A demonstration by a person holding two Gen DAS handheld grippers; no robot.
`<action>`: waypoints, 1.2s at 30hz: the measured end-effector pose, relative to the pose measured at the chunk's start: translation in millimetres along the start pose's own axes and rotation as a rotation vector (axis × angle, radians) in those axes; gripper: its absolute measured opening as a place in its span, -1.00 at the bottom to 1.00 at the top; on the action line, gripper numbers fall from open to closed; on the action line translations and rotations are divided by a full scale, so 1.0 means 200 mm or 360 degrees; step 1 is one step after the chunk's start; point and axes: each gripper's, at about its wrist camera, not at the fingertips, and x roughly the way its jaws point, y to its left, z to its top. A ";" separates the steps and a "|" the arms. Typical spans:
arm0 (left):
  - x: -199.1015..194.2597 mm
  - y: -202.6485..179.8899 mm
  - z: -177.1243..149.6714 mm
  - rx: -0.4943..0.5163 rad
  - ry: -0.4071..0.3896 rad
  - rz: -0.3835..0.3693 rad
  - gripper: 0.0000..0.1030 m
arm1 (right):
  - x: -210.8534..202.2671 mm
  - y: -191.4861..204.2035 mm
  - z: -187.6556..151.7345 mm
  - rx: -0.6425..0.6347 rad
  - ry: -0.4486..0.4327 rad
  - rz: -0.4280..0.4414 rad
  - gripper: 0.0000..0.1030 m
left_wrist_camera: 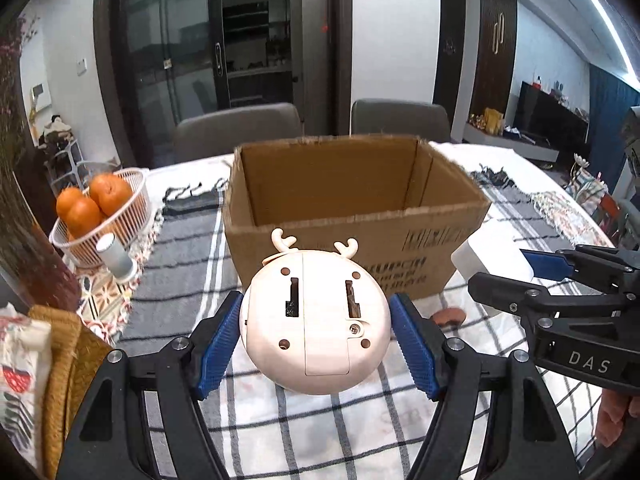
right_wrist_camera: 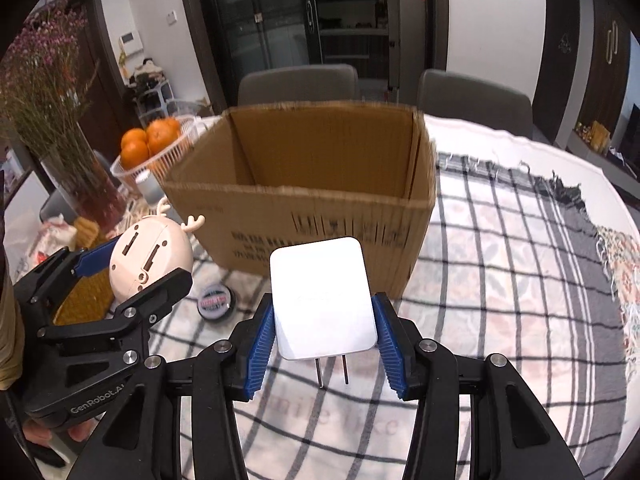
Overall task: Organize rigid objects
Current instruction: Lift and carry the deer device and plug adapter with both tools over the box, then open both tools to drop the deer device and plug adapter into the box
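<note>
Two things are riding in my grippers at once, both in front of the open box (left_wrist_camera: pixel 356 200), which is sitting on the checked cloth (left_wrist_camera: pixel 320 420) with its near wall facing me. My left gripper (left_wrist_camera: pixel 316 334) is squeezing the round deer toy (left_wrist_camera: pixel 316 320) by its sides, back plate toward the camera, antlers pointing at the box. My right gripper (right_wrist_camera: pixel 324 330) is clamping the white charger (right_wrist_camera: pixel 323 296) across its narrow sides, prongs hanging down above the cloth. Both are hovering lower than the box rim, so I am judging that the good way in is to lift each one clear of the near wall first, then carry it over the opening before letting go. I am keeping the two tools apart so they are not bumping. A small round tin (right_wrist_camera: pixel 216 302) is lying on the cloth near the box, waiting its turn.
</note>
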 end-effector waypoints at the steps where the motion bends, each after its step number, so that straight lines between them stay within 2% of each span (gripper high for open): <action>1: -0.01 0.00 0.02 0.0000 -0.0014 0.0000 0.42 | -0.01 0.00 0.01 0.0000 -0.0018 0.0003 -0.06; 9: -0.06 0.03 0.15 0.0030 -0.0101 0.0008 0.42 | -0.10 0.01 0.14 0.0007 -0.0143 -0.0009 -0.06; 16: -0.05 0.05 0.26 0.0044 -0.0113 -0.0015 0.42 | -0.12 0.00 0.25 0.0039 -0.0185 0.0004 -0.06; 22: -0.01 0.06 0.35 0.0079 -0.0112 -0.0014 0.42 | -0.09 0.00 0.33 0.0054 -0.0180 0.0024 -0.06; 36: 0.18 0.10 0.51 0.0156 0.0040 -0.0057 0.42 | 0.05 -0.03 0.51 0.0030 -0.0063 0.0024 -0.06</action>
